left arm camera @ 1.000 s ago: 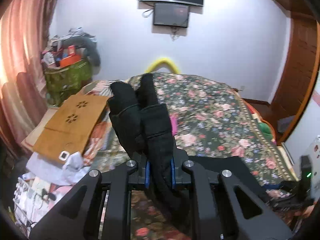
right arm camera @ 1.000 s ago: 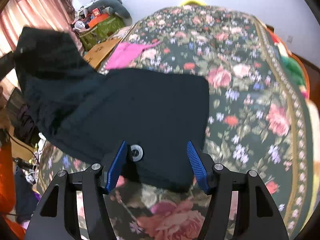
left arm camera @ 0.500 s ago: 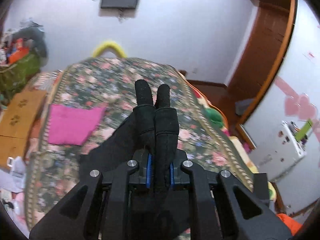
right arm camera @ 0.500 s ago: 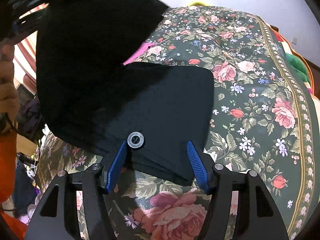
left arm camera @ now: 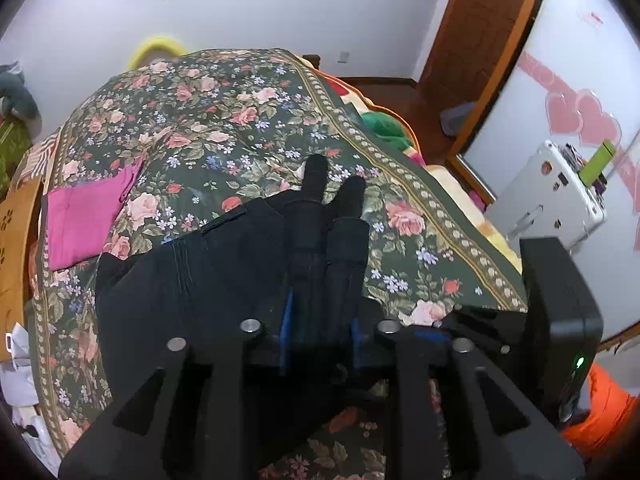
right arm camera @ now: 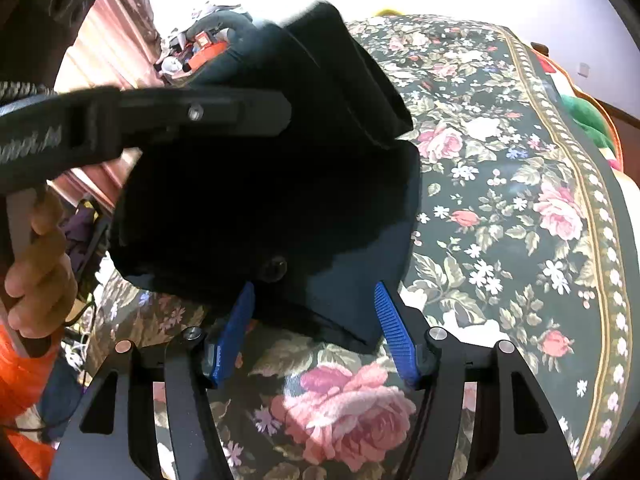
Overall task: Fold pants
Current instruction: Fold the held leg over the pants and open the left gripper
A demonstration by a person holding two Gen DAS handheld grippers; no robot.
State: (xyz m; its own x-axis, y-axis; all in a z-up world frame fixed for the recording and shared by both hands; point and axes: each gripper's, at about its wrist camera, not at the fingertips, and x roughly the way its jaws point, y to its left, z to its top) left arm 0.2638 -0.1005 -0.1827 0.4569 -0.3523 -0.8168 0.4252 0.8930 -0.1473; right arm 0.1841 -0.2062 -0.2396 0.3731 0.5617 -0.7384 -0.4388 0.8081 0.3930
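The black pants [left arm camera: 208, 276] lie on the floral bedspread [left arm camera: 224, 120]. My left gripper [left arm camera: 320, 320] is shut on a bunched part of the pants, with the cloth sticking out past its blue pads, and holds it over the folded part. In the right wrist view the left gripper [right arm camera: 200, 112] carries that cloth above the pants [right arm camera: 280, 208]. My right gripper [right arm camera: 316, 324] is open, its blue pads [right arm camera: 392, 328] on either side of the pants' near edge, close to a round button [right arm camera: 274, 269].
A folded pink cloth [left arm camera: 84, 220] lies on the bed's left side. A brown cardboard box [left arm camera: 12, 256] and clutter stand left of the bed. A white case [left arm camera: 548, 196] and a wooden door [left arm camera: 488, 40] are to the right. A black device [left arm camera: 560, 312] sits near right.
My left gripper has swung right with the gripped cloth, carrying it over the part lying on the bed. The right gripper has stayed open at the pants' near edge.
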